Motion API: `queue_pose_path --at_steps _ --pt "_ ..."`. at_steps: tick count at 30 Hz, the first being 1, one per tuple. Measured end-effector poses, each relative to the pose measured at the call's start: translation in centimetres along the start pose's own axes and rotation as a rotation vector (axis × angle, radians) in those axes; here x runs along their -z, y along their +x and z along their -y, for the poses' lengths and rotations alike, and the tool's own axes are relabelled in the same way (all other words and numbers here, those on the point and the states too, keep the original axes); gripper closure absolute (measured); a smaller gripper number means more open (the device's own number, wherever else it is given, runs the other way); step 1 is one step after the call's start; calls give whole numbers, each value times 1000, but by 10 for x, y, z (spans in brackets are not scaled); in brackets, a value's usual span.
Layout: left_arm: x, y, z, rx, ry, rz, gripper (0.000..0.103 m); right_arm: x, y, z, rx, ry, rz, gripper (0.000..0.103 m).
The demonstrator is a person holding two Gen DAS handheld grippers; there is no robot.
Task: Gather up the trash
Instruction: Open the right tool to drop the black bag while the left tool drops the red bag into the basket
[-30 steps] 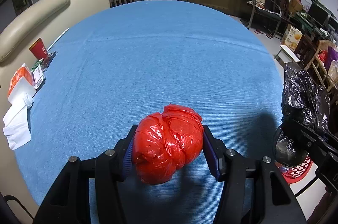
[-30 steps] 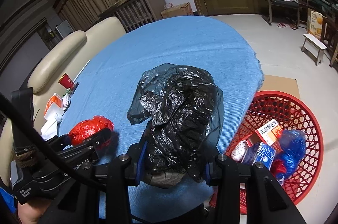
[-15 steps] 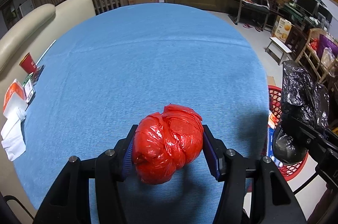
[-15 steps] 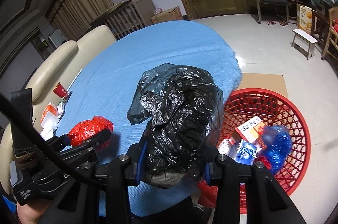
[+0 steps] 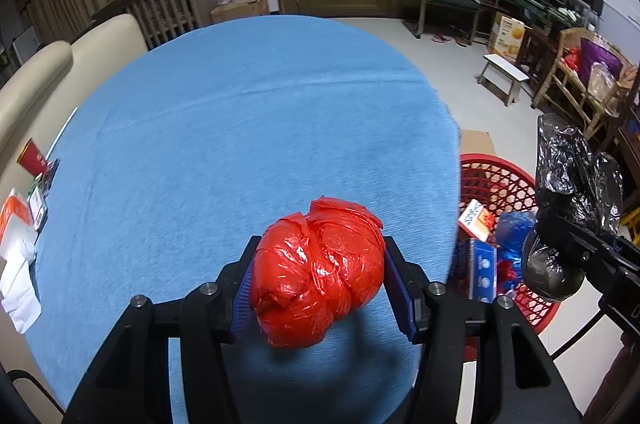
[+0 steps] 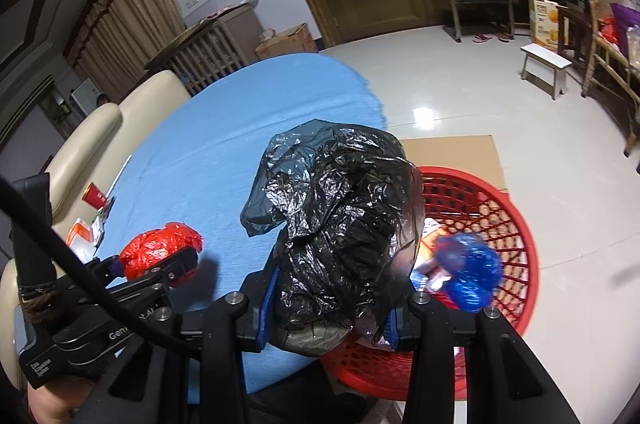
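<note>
Both claws are drifting toward the basket [image 6: 516,224]: left claw [image 5: 320,284] gripping red bag [image 5: 320,272], right claw [image 6: 332,308] gripping black bag [image 6: 340,224]; lettering unreadable.

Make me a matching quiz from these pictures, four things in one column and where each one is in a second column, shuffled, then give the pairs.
Things:
1. crumpled red plastic bag
2. crumpled black plastic bag
3. red mesh plastic basket
4. red paper cup

Places:
A. on the floor beside the blue cloth
B. between the right tongs
C. at the cloth's far left edge
D. between the left tongs

Pairs: 1-D, 2-B, 3-A, 4-C
</note>
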State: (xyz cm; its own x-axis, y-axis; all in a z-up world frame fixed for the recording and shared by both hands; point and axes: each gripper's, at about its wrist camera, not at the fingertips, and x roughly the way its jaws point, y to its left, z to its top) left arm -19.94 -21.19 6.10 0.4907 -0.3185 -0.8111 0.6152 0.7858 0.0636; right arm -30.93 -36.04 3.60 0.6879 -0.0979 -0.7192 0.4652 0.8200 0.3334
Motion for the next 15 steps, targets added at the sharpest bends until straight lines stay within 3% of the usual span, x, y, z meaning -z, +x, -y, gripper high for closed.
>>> queue_pose_path --at_steps 15 --pt "-9 -7 45 57 84 0 44 -3 -13 66 99 82 -11 59"
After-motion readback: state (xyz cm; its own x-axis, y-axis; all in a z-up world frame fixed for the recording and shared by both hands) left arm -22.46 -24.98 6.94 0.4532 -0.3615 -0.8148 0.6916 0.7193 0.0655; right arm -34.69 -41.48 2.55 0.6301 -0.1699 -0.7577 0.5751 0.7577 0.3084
